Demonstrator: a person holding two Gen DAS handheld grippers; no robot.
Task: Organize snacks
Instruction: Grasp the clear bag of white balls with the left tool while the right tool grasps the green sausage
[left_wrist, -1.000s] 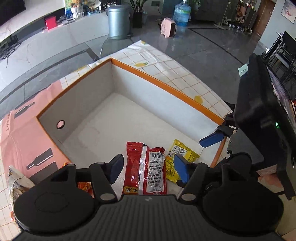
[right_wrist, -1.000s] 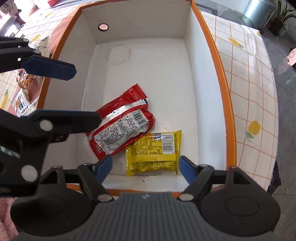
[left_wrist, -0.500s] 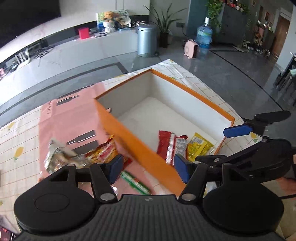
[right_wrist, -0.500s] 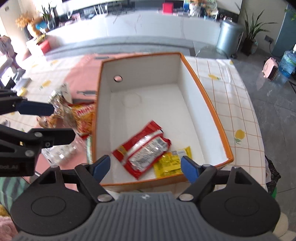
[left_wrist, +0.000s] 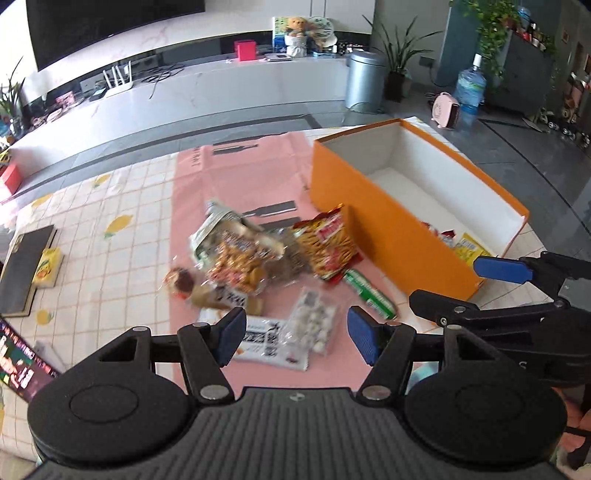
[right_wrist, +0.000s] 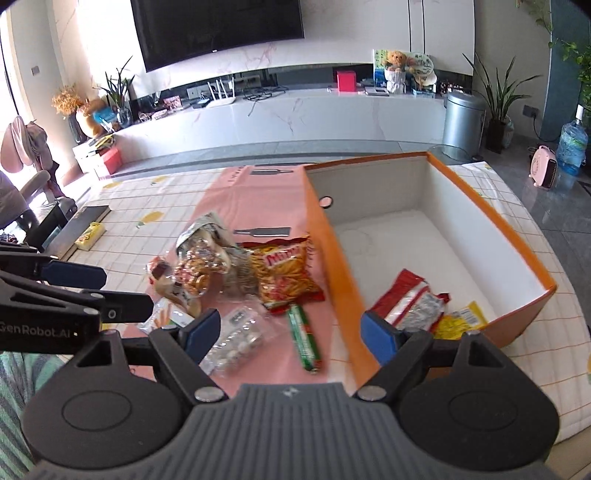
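**A:** ok so quick read, left to right. A second ago both grippers hung right over the orange box (right_wrist: 340, 273), noses down at the two packets on its floor. Now both have pulled back and swung left, and the views open onto the pile on the pink mat (left_wrist: 236, 177).

**B:** anything in the jaws?

**A:** nope. The left gripper (left_wrist: 295, 334) has its jaws spread wide with nothing between the pads, and it sits above the white labelled packet (left_wrist: 264, 341) and the clear bag of little round sweets (left_wrist: 314, 325). The right gripper (right_wrist: 288, 330) is just as spread and empty, hanging near the box's near corner, with the green stick pack (right_wrist: 304, 338) just ahead of it.

**B:** so where are the snacks at?

**A:** Two are in: the red packet (right_wrist: 406, 301) and the yellow packet (right_wrist: 461, 323) lie side by side at the near end of the box. Everything else is loose on the mat: the foil bag of mixed candy (left_wrist: 232, 254), the red-and-yellow chip bag (left_wrist: 328, 243) touching the box's outer wall, plus the small stuff.

**B:** meaning?

**A:** I'd guess one drop-off is done and this is the swing back for another grab. Most of the job is left.
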